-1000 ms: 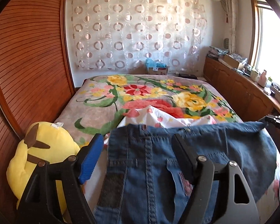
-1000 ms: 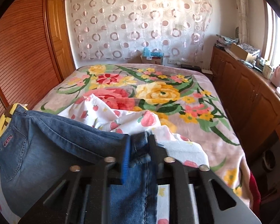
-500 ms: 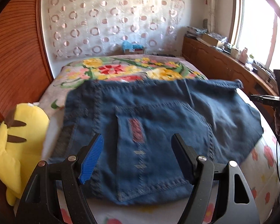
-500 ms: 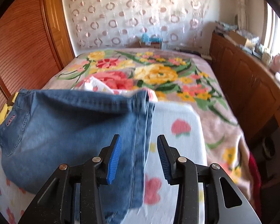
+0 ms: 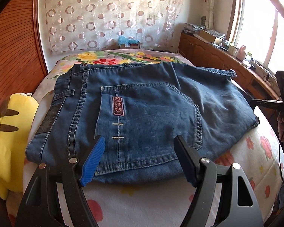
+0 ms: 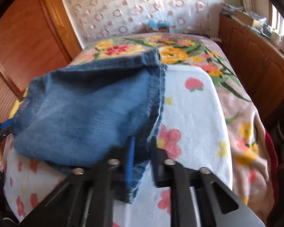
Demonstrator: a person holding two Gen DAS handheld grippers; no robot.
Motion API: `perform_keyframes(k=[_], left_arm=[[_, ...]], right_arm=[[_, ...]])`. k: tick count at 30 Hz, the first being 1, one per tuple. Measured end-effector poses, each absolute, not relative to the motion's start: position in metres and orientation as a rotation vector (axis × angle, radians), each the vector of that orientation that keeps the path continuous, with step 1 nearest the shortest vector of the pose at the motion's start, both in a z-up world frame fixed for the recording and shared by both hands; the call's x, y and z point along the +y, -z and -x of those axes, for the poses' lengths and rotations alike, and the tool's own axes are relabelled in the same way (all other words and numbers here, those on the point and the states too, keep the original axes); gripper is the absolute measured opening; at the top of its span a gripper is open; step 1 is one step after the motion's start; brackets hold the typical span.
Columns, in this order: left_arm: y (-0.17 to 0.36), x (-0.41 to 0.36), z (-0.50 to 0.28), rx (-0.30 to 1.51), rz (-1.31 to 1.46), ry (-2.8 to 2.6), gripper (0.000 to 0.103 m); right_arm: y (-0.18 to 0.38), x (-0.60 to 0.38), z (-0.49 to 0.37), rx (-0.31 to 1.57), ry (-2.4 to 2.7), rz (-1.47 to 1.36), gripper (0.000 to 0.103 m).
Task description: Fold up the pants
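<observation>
Denim pants [image 5: 142, 113] lie flat now — right gripper [image 6: 142, 151] shut.

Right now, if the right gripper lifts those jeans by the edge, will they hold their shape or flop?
Probably flop: the jeans lie in soft folded layers with creases. Thick seams suggest fairly heavy cloth, so the free side would likely sag. The right gripper looks clamped on one hem only.

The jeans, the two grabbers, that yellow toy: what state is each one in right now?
jeans: folded, lying flat on the bed, pocket side up.
left gripper: open, over the jeans' near edge, holding nothing.
right gripper: shut on the jeans' near corner.
yellow plush toy: lying beside the jeans, untouched.
</observation>
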State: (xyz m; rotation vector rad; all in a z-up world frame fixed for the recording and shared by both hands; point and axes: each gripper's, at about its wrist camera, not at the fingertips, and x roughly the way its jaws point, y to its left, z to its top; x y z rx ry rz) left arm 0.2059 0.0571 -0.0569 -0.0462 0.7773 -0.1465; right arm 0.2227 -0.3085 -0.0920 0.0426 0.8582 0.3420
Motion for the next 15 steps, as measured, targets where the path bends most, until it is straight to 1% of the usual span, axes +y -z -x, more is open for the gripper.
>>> perform_keyframes(k=[1, 6, 14, 15], left_arm=[[0.056, 0.057, -0.203, 0.776, 0.051, 0.145, 0.076], [0.046, 0.055, -0.194, 0.748, 0.054, 0.152, 0.076], [0.047, 0.054, -0.19, 0.746, 0.056, 0.152, 0.076], [0.048, 0.054, -0.189, 0.749, 0.056, 0.151, 0.076]], right_arm=[[0.087, -0.309, -0.218, 0.838, -0.361, -0.049, 0.006], [0.069, -0.311, -0.195, 0.825, -0.447, -0.083, 0.004], [0.094, -0.31, -0.183, 0.848, -0.366, -0.03, 0.004], [0.094, -0.309, -0.183, 0.841, -0.351, -0.034, 0.009]])
